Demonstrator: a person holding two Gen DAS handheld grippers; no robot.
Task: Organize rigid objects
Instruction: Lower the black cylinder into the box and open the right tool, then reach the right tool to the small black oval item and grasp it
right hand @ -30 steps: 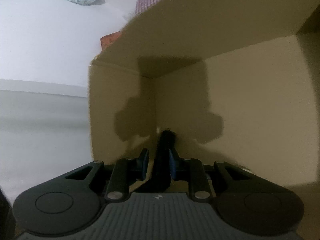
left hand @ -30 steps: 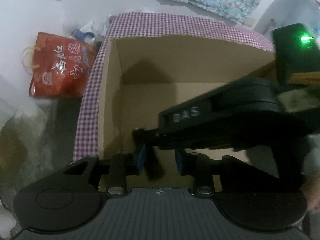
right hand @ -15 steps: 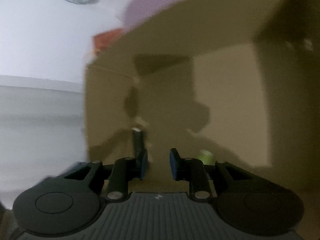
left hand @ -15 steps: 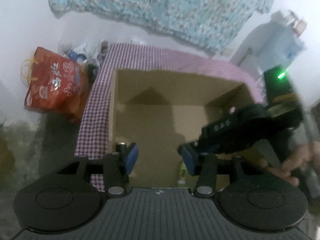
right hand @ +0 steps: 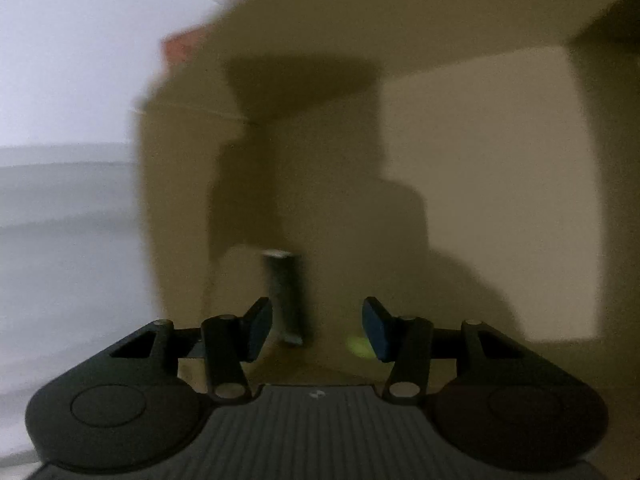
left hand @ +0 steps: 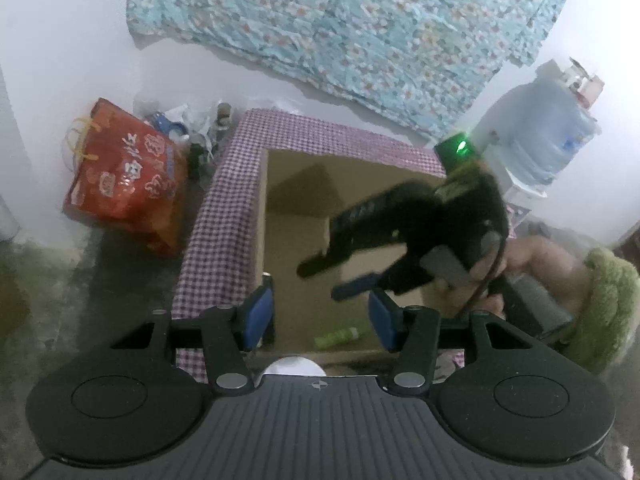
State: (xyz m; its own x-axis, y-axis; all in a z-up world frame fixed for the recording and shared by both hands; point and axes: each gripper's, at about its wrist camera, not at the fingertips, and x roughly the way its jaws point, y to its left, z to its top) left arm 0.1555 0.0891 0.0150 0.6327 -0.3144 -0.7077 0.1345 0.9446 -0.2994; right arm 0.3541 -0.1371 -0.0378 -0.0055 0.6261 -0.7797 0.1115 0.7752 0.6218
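Observation:
An open cardboard box point(left hand: 276, 208) with purple checked cloth on its outside stands on the floor. A green tube point(left hand: 336, 336) lies on its bottom. My left gripper point(left hand: 320, 318) hovers over the box's near edge, its jaws opening with nothing between them. A hand in a green fleece sleeve point(left hand: 608, 308) holds my right gripper point(left hand: 320, 282) over the box's right side. In the right wrist view my right gripper point(right hand: 317, 330) points into the box, jaws opening and empty. A dark stick with pale ends point(right hand: 286, 296) lies loose just beyond its left pad. The green tube point(right hand: 358, 346) shows as a blur.
A red printed bag point(left hand: 124, 176) and small bottles and clutter point(left hand: 200, 132) sit left of the box against the white wall. A large water jug point(left hand: 536, 136) stands at the back right. A floral cloth point(left hand: 360, 20) hangs behind. A white round thing point(left hand: 294, 364) shows below the box's near edge.
My left gripper has opened and drawn up and back out of the box. My right gripper, shut on the dark stick before, has opened and the stick now lies free inside the box.

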